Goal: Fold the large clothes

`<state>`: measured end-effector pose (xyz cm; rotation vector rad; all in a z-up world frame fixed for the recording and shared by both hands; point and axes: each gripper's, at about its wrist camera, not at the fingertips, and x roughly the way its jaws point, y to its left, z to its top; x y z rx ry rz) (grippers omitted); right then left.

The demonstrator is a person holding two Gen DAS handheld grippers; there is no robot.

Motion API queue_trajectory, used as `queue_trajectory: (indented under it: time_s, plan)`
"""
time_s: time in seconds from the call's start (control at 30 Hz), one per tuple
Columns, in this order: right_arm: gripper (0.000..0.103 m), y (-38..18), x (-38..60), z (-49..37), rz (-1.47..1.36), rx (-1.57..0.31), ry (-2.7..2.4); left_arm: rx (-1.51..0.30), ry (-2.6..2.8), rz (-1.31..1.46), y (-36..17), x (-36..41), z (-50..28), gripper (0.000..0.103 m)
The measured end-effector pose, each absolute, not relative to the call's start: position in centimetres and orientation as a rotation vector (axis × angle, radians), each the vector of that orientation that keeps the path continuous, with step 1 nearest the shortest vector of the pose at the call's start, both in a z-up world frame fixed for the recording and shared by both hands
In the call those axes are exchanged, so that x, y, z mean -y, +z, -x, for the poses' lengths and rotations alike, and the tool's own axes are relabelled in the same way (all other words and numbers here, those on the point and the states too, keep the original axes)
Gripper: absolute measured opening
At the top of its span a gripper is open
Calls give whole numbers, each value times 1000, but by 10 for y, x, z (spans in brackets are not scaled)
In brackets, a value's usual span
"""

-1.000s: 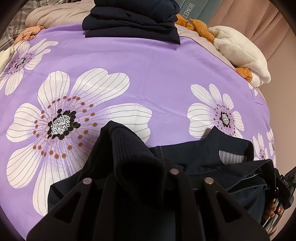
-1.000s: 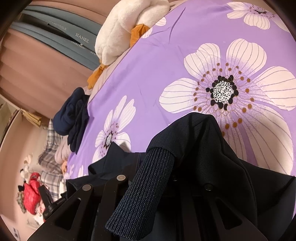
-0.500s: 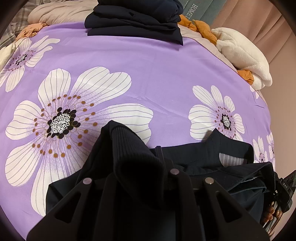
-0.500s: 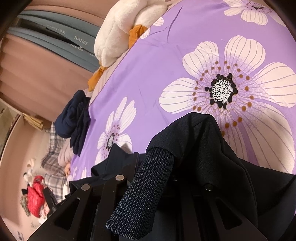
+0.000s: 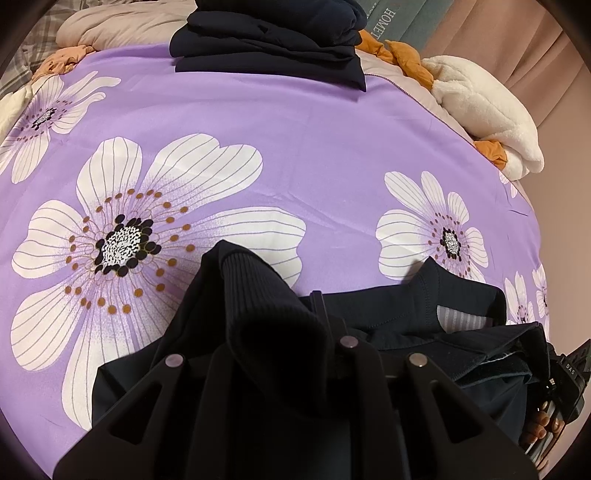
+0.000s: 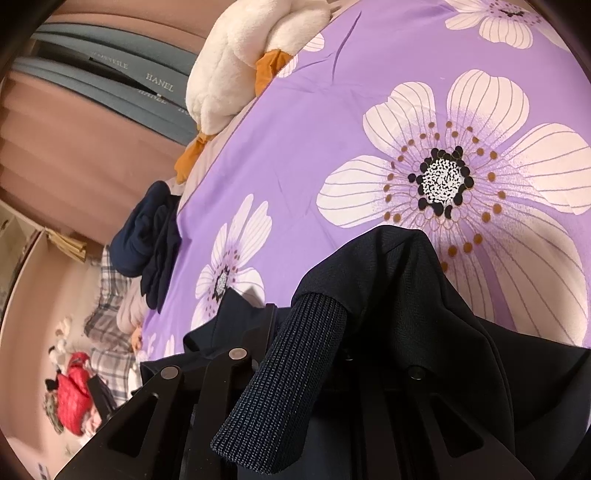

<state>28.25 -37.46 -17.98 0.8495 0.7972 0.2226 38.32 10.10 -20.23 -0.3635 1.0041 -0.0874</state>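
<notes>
Surface: bed under a purple cover (image 5: 314, 147) printed with large white flowers; smooth, a few light creases.

Room: pinkish curtain (image 6: 74, 147) along the far side; grey-blue boards with lettering (image 6: 159, 81) leaning by it.

Far edge of bed: stack of folded dark navy clothes (image 5: 269, 40); beige quilt (image 5: 122, 26) beside the stack; white fleece bundle (image 5: 487, 110) with orange cloth (image 5: 402, 59) showing under it. Plaid fabric (image 6: 107, 314) and a red item (image 6: 74, 391) beyond the bed's end, blurred in the right wrist view.

Task item: dark navy jacket (image 5: 424, 317), bunched at the near edge of the cover, collar with pale striped lining turned up; ribbed cuffs raised at both tools.

Left gripper (image 5: 291, 354): closed onto a ribbed cuff (image 5: 266, 295) of the jacket, fabric draped over the fingers and hiding the tips.

Right gripper (image 6: 306, 369): closed onto the other ribbed cuff (image 6: 288, 380), sleeve cloth heaped over the right finger; the tool itself and fingers of a hand (image 5: 546, 432) just visible at the left view's right edge.

In the way: the jacket's own bulk, covering the lower part of both views.
</notes>
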Motion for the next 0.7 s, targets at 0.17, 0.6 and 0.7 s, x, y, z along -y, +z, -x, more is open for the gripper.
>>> queue_trajectory:
  time_s: [0.17,0.6,0.7]
  plan:
    - [14,-180,375,-284,-846,-800,220,-1006,-84,361,-201,-101,-384,16]
    - [14,-177,378,-283,-866,-805,218,-1011,-79,365,-199,-103,-382,19]
    - [14,-177,378,-283,-868,-806,217,-1001,-63,352,-198,-103,-381,26]
